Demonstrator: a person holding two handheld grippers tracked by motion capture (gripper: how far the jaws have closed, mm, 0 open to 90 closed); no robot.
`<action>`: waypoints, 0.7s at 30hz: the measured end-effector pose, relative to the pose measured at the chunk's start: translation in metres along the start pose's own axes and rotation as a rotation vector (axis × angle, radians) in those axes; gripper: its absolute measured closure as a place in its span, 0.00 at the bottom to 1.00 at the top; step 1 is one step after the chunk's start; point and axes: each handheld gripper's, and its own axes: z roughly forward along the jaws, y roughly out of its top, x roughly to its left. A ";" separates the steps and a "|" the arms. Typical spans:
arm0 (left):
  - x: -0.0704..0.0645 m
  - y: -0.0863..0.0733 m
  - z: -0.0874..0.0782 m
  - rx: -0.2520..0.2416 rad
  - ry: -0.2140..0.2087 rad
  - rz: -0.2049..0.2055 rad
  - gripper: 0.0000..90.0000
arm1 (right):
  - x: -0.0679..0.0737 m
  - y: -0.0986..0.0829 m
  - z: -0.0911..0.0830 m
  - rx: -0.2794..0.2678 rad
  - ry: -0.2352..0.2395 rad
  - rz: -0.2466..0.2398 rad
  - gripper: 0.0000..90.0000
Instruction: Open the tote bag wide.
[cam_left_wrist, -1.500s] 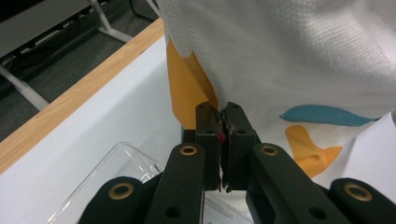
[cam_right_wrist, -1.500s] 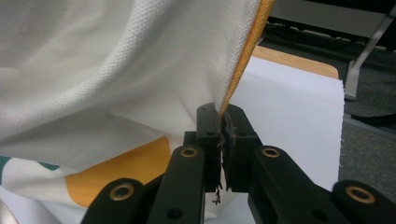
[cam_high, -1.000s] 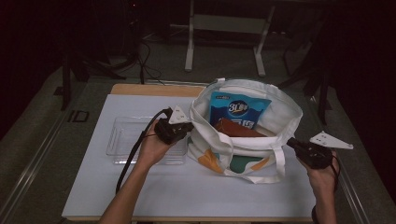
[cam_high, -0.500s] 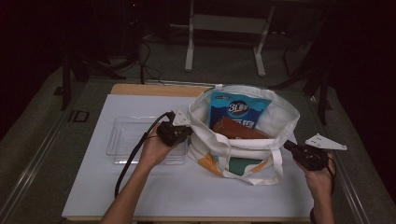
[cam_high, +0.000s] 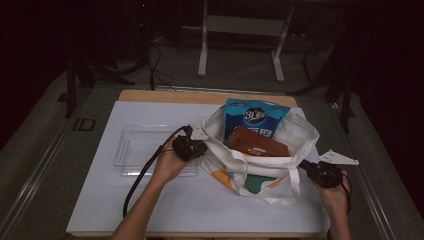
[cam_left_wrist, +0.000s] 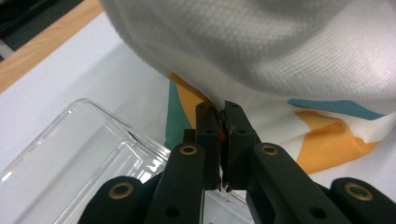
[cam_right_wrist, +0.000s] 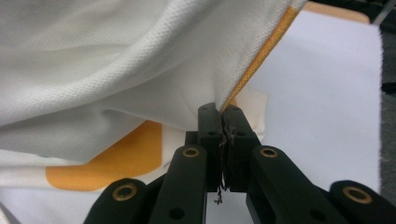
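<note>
Inside the tote bag (cam_high: 260, 165), the high view shows a blue packet (cam_high: 256, 120).

"3" mark on blue packet (cam_high: 256, 120)

White tote bag (cam_high: 260, 167) — orange and teal patches.

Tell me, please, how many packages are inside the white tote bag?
2. A blue snack packet stands at the far side of the tote bag, and a brown package lies tilted in front of it. More may be hidden deeper inside.
</note>
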 end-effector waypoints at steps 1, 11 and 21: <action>0.000 0.000 0.000 0.000 0.000 0.000 0.96 | 0.000 -0.002 0.001 0.002 0.002 0.002 0.98; 0.003 -0.005 0.001 -0.018 -0.034 -0.024 0.88 | 0.005 -0.009 0.010 0.028 0.011 0.011 0.98; 0.011 -0.005 -0.033 -0.130 -0.075 -0.055 0.71 | 0.004 -0.001 -0.004 -0.005 -0.008 0.003 0.86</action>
